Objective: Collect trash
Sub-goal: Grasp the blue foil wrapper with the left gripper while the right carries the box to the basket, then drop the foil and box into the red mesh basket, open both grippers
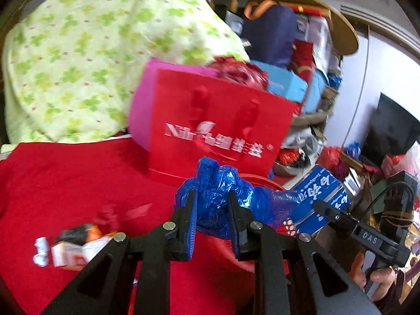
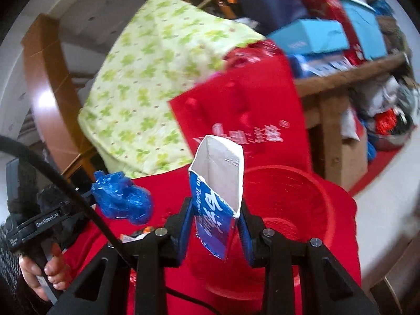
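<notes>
My left gripper (image 1: 213, 207) is shut on a crumpled blue plastic bag (image 1: 219, 186), held above the red cloth; the same blue plastic bag (image 2: 122, 197) shows at the left of the right wrist view. My right gripper (image 2: 215, 212) is shut on an open blue and white carton (image 2: 218, 183), upright between its pads, just before a red plastic bucket (image 2: 286, 197). That carton (image 1: 321, 197) and the right gripper (image 1: 323, 208) appear at the right of the left wrist view, over the red bucket's rim (image 1: 260, 178). Small wrappers (image 1: 71, 246) lie on the cloth at the lower left.
A red paper bag (image 1: 220, 128) with white lettering stands behind the bucket, a pink box (image 1: 143, 107) beside it. A green patterned quilt (image 1: 86, 60) lies behind. Stacked blue and red boxes (image 2: 315, 36) crowd a wooden shelf (image 2: 349, 71). A hand (image 2: 50, 270) grips the left tool.
</notes>
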`<state>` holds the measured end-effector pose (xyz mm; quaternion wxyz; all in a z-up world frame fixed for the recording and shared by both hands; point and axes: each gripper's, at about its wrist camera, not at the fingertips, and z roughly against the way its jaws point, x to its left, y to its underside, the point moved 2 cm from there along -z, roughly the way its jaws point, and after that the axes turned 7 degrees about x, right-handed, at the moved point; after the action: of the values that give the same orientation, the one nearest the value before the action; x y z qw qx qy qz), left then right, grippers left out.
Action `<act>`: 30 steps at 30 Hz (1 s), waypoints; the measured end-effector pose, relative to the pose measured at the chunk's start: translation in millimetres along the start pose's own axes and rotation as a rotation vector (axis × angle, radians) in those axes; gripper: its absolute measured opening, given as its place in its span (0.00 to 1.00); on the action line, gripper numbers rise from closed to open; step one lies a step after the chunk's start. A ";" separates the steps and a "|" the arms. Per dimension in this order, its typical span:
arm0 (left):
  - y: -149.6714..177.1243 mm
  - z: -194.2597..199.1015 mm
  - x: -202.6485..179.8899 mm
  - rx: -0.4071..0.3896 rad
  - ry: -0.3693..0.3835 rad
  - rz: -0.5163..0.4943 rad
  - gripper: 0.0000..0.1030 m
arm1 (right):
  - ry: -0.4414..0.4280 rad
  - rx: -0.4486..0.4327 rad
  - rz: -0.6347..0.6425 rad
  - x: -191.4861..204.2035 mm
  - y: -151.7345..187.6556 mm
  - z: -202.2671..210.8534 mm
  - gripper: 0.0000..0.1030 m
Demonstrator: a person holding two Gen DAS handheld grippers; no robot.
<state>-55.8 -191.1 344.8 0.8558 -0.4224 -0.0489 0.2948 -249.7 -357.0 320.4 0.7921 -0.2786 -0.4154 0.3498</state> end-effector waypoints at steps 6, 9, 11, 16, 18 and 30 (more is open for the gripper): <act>4.9 -58.9 -24.6 0.101 -0.015 -0.013 0.57 | -0.025 0.047 -0.103 -35.6 10.8 -9.1 0.69; 16.2 -62.6 -23.3 0.106 -0.043 -0.022 0.61 | -0.051 0.030 -0.113 -37.7 11.4 -8.3 0.75; 18.8 -57.3 -18.3 0.101 -0.056 -0.018 0.61 | -0.040 0.008 -0.104 -34.7 11.6 -5.3 0.75; 37.8 -10.9 17.4 0.036 -0.136 0.013 0.62 | -0.072 -0.040 -0.037 -5.8 14.1 5.4 0.75; 51.8 15.2 41.5 0.014 -0.180 0.047 0.62 | -0.087 -0.050 0.005 10.0 17.2 9.1 0.75; 166.7 119.7 183.7 0.018 -0.591 0.272 0.66 | -0.232 0.065 0.263 135.9 62.4 -27.8 0.75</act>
<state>-21.9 70.5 265.6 0.7610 -0.3137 -0.2357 0.5167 -190.4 -217.0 323.8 0.6951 -0.2624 -0.4522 0.4934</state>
